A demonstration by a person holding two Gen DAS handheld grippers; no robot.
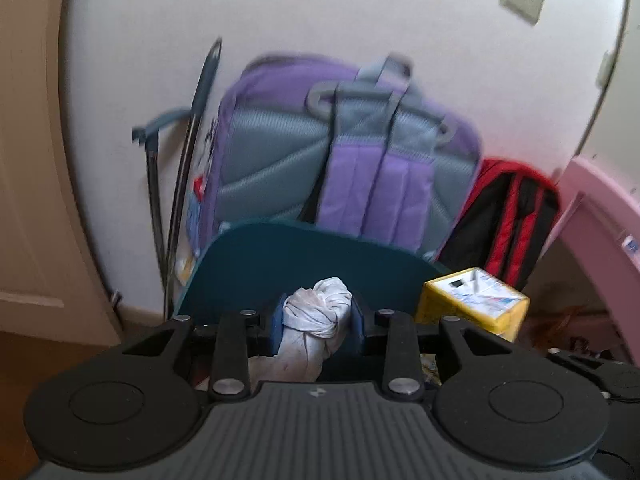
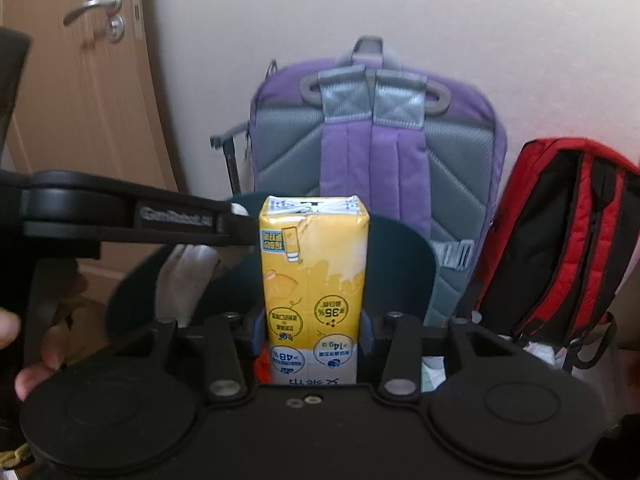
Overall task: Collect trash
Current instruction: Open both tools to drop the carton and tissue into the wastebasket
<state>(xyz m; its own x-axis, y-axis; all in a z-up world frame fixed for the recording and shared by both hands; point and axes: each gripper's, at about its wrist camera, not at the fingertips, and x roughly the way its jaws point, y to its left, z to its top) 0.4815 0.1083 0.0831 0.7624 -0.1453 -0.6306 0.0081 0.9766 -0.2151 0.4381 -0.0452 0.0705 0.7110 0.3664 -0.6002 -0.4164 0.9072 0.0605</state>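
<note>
Carrying both pieces above the dark bin (image 1: 280, 256), left claw (image 1: 318, 320) holding crumpled tissue (image 1: 320, 312), right claw (image 2: 314, 328) holding yellow carton (image 2: 314, 264); release only inside the rim.

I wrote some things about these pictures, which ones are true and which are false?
1. The left gripper holds a crumpled white tissue. True.
2. The right gripper holds a green bottle. False: it holds a yellow drink carton.
3. A purple backpack leans against the wall. True.
4. The bag beside the purple backpack is blue. False: it is a red and black backpack.
5. The door has a metal handle. True.
</note>
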